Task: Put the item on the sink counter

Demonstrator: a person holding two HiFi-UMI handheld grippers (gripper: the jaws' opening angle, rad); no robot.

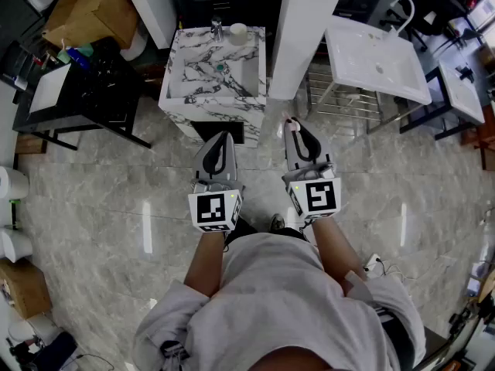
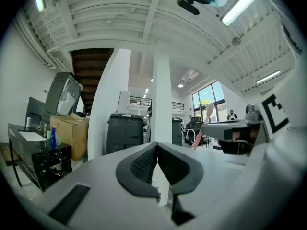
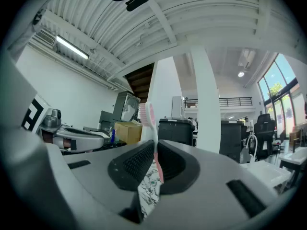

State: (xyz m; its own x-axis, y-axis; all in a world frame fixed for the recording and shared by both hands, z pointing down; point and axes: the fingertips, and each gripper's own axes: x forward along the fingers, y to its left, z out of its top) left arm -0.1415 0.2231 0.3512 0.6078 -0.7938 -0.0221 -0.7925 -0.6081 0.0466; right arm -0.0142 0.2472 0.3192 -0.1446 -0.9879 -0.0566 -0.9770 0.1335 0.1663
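head view, sink counter: the marble sink counter [image 1: 174, 91] stands ahead of the person on a grey tiled floor [image 1: 93, 199], with a faucet [image 1: 217, 28] and a pale round cup [image 1: 238, 33] on its back edge.
head view, left gripper: the left gripper [image 1: 223, 134] points at the counter's front, short of it.
head view, right gripper: the right gripper [image 1: 291, 122] is just beside it, with the pink tip of a toothbrush [image 1: 288, 118] showing past its nose.
head view, surroundings: a cardboard box [image 1: 93, 6] and a black table [image 1: 85, 91] are at left, a white basin [image 1: 375, 60] on a metal frame at right.
left gripper view, jaws: clenched pad to pad, gripping nothing.
left gripper view, beyond: a white pillar [image 2: 161, 99], a black bin [image 2: 124, 131] and a blue bottle [image 2: 53, 138].
right gripper view, jaws: clamped on the toothbrush's handle, its head standing up above them (marble pattern shows low in the gap behind it).
toothbrush: in the right gripper, not yet on the sink counter.
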